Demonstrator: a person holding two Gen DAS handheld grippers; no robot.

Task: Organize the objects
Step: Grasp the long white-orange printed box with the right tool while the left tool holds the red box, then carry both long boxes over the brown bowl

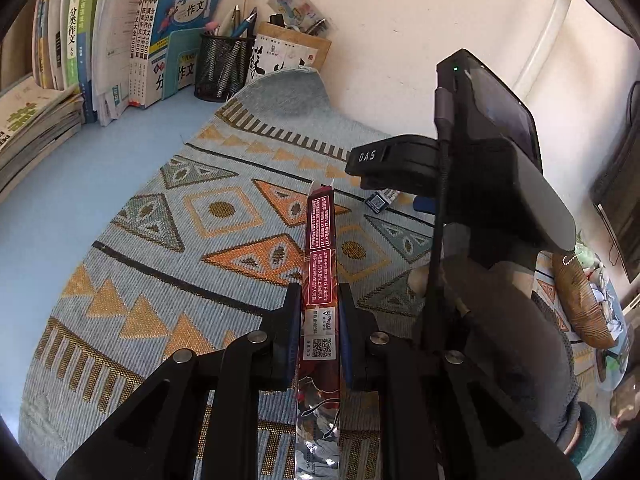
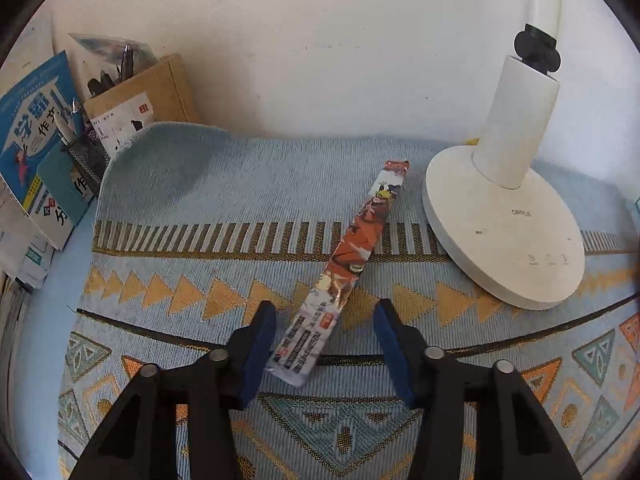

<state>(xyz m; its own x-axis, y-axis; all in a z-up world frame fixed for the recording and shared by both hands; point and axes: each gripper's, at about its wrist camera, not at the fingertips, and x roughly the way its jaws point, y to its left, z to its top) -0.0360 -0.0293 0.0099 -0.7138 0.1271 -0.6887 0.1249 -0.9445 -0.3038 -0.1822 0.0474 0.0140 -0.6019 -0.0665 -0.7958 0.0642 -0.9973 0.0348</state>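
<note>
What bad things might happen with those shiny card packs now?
1. The left tongs pinch a long foil pack near one end, so its free end might droop or twist.
2. The right tongs are open around a second pack lying slantwise on the mat; closing could catch only a corner and crumple it.
3. That pack's far end lies close to the lamp base, so a push forward may bump it.
</note>
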